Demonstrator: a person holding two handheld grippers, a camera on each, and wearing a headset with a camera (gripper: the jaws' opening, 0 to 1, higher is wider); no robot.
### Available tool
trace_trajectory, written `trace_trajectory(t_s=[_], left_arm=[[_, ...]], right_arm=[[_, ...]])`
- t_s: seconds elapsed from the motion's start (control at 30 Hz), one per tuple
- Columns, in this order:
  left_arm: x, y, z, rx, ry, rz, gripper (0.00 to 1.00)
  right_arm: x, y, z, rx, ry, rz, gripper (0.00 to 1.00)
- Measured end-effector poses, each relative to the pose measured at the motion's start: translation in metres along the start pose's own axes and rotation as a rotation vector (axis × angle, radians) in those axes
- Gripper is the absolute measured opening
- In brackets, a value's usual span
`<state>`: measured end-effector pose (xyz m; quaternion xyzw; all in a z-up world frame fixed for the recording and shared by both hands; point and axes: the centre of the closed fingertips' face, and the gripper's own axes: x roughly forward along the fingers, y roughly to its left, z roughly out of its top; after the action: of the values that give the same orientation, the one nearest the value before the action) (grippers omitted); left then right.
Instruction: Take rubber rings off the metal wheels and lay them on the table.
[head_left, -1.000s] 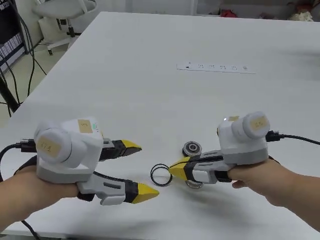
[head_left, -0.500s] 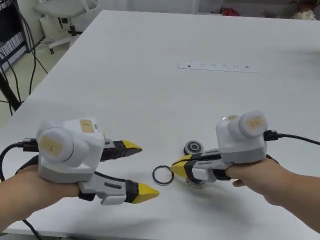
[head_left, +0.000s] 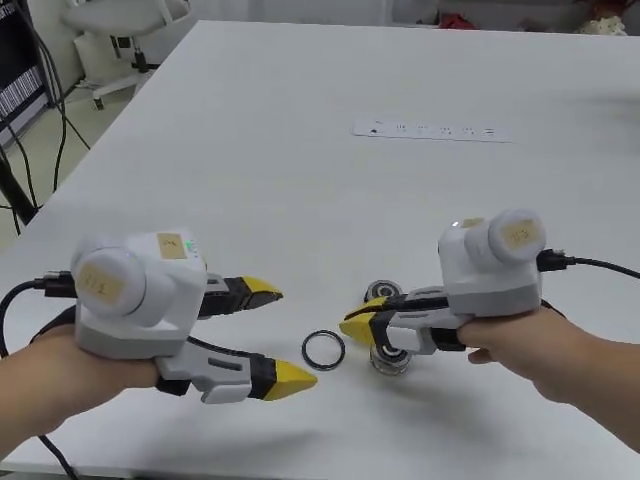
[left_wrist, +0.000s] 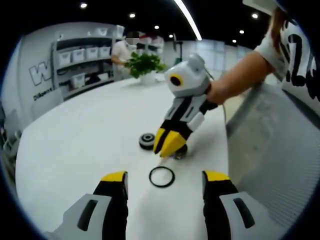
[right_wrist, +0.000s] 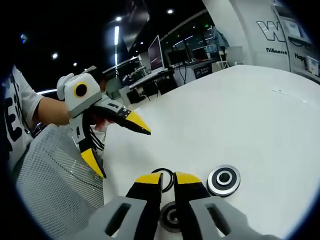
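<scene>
Head view looks down on the table (head_left: 300, 150), gripper views sit low and close, facing each other, all sharing the ring (head_left: 323, 349).

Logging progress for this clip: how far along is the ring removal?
Done: one rubber ring lies loose on the table. In hand: nothing; the right gripper, jaws nearly closed, is over one metal wheel; the left gripper is open. Left: that wheel and the far wheel, whose dark outer band looks still on.
</scene>
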<state>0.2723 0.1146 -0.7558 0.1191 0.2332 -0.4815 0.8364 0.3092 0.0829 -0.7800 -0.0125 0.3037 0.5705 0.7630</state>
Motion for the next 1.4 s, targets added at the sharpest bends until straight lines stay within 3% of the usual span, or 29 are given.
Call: trace_trajectory(t_s=[0.3, 0.8, 1.4], left_arm=[[0.006, 0.007, 0.016, 0.013, -0.009, 0.003, 0.6], [0.025, 0.021, 0.031, 0.033, -0.011, -0.006, 0.6], [0.052, 0.032, 0.033, 0.036, 0.006, -0.02, 0.55]], right_arm=[[-0.024, -0.008, 0.01, -0.012, -0.035, -0.03, 0.1], [-0.057, -0.038, 0.004, -0.031, -0.042, -0.119, 0.14], [-0.054, -0.059, -0.011, -0.075, -0.009, -0.151, 0.18]])
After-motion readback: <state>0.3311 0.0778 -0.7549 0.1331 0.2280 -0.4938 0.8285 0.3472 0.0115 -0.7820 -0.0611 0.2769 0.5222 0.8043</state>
